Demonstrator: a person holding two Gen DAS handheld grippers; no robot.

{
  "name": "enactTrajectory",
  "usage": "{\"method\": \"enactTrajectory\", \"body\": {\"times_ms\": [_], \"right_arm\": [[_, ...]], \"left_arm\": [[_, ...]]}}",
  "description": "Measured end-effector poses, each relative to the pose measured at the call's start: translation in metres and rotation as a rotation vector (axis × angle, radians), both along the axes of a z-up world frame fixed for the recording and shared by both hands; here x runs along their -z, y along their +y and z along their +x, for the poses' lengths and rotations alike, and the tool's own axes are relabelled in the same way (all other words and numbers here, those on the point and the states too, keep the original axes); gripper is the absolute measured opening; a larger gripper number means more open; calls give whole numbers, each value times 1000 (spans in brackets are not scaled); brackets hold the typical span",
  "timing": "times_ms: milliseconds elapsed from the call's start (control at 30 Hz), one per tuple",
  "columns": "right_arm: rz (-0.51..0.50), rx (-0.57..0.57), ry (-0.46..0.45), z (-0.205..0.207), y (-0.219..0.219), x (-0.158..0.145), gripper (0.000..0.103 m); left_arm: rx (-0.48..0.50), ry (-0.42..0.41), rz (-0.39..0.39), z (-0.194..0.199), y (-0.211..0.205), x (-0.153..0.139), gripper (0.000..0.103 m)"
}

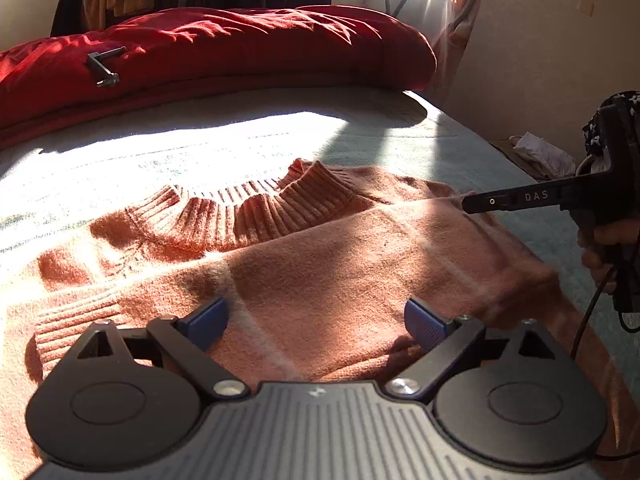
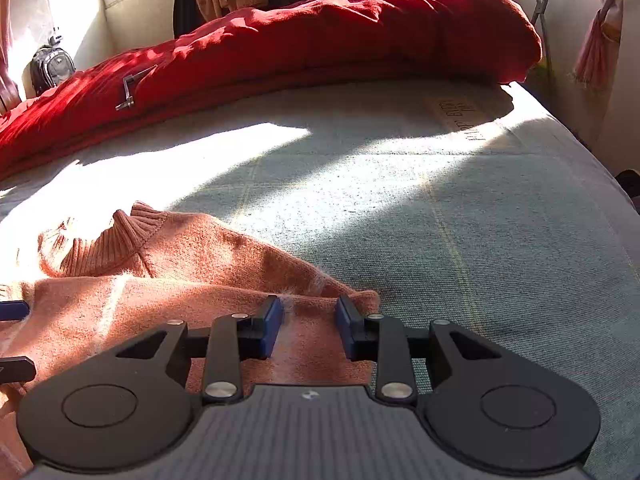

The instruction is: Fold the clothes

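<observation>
A wide bed covered by a pale green woven sheet (image 2: 460, 220) is seen to fill both views, with bright sunlight thrown across its middle. Along the far edge of the bed a bulky red quilt (image 1: 224, 44) is heaped from side to side, and a small bent grey metal crank handle (image 1: 105, 65) is laid on it toward the left end. A salmon-orange knitted sweater with a ribbed roll collar (image 1: 320, 256) is spread flat at the near edge of the bed, its collar turned toward the quilt; a sleeve is folded across the body, with the ribbed cuff lying at the near left. The left gripper (image 1: 316, 324) is held low above the folded sleeve, its blue-padded fingers (image 1: 206, 320) set wide apart with nothing clamped between them. The right gripper (image 2: 310, 328) is placed over the right-hand edge of the sweater, where the knit meets the bare sheet; its fingers (image 2: 270, 326) are partly open, and fabric is seen lying in the gap, though the pads are not closed on it. In the left wrist view the right gripper's black body is seen from the side, gripped by a hand (image 1: 604, 248) at the right edge of the bed.
</observation>
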State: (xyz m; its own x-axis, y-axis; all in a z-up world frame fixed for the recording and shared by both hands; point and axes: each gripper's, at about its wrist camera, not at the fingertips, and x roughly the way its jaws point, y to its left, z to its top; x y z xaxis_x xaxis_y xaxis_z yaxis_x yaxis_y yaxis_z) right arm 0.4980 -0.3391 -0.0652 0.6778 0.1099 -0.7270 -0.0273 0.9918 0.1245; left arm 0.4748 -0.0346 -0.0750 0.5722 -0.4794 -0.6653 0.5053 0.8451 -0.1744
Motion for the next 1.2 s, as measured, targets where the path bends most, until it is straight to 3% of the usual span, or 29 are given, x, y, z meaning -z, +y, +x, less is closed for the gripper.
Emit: {"method": "enactTrajectory", "body": {"times_ms": [100,167,333,400,533,633,767,833,933,1033,1200], "right_arm": [[16,-46,-32,-27,8,-22,49],[33,-91,-48,-44,14,-31,58],[60,-99,23,-51,23,-3,60],[71,-91,45,-53,25,6,65],[106,-51,19,-60,26,-7,66],[96,-88,-6,-46,40,-16,66],[73,-148,-38,-22,62,-27,66],[61,-177,-54,-10,72,-33,60],[43,-222,-78,8,89,-41,38],[20,-262,-89,30,106,-45,31],[-59,-253,10,81,131,-6,28]], "left_arm": [[-1,-64,20,-17,10,-12,95],[-36,-59,31,-21,20,-11,95],[-135,43,21,-16,47,9,95],[-141,31,17,-21,50,3,95],[-144,-24,8,-31,60,-12,95],[-184,6,-6,-25,73,-8,95],[-255,38,45,-23,81,2,95],[-255,25,37,-31,83,-3,95],[-261,-24,6,-46,86,-13,95],[-269,-56,-1,-60,89,-18,95],[-266,-48,-14,-76,97,-17,95]]}}
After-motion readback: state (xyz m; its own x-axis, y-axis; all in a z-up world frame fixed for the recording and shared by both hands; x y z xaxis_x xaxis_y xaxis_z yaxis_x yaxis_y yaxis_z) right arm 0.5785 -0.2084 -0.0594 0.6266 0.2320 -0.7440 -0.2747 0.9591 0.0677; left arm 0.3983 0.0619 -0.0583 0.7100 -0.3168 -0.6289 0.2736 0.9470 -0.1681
